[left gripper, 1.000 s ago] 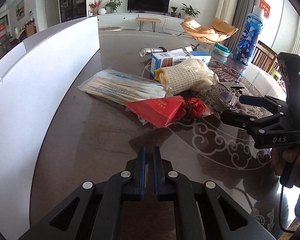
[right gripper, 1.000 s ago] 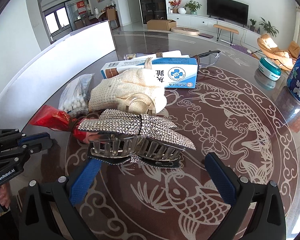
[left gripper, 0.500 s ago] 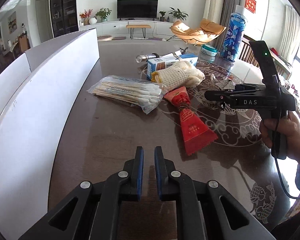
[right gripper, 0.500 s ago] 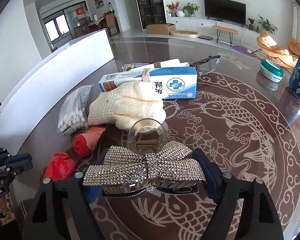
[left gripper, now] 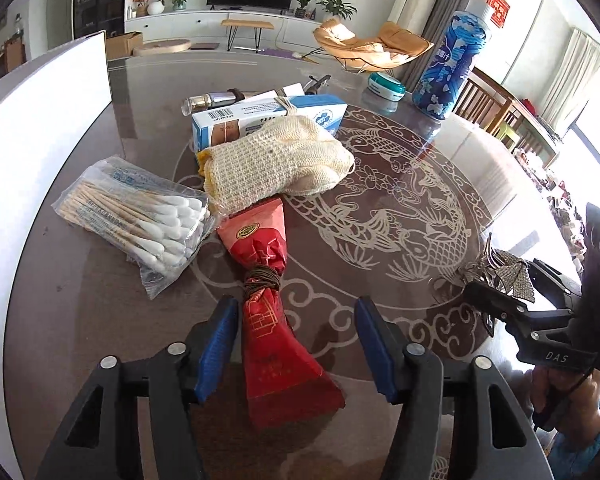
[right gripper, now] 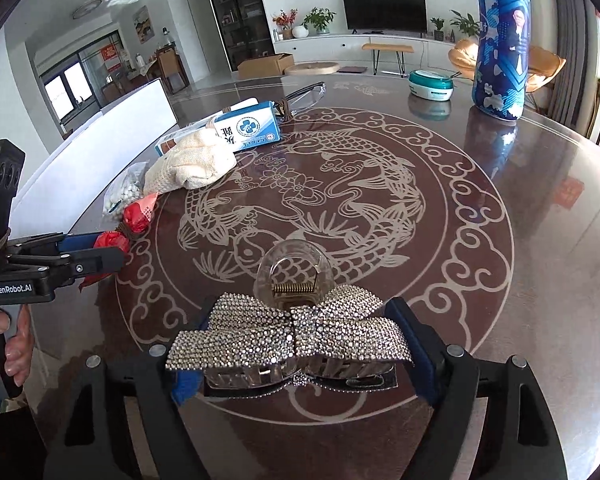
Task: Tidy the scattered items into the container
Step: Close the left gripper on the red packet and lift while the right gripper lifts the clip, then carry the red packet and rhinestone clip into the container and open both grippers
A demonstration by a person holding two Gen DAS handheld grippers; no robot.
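The left gripper (left gripper: 296,344) is spread wide, its 2 blue-padded fingers straddling the red foil pouch tied with brown cord (left gripper: 274,316) lying flat on the dark glass-topped table (left gripper: 380,320). The right gripper (right gripper: 300,354) pinches the rhinestone bow hair claw clip (right gripper: 288,332) from both ends, held above the table. No container is clearly identifiable. Closing on the pouch's slick, tapered foil could let it squirt forward toward the clear bag of cotton swabs (left gripper: 140,220); the hard clip, squeezed endwise, might pivot and drop.
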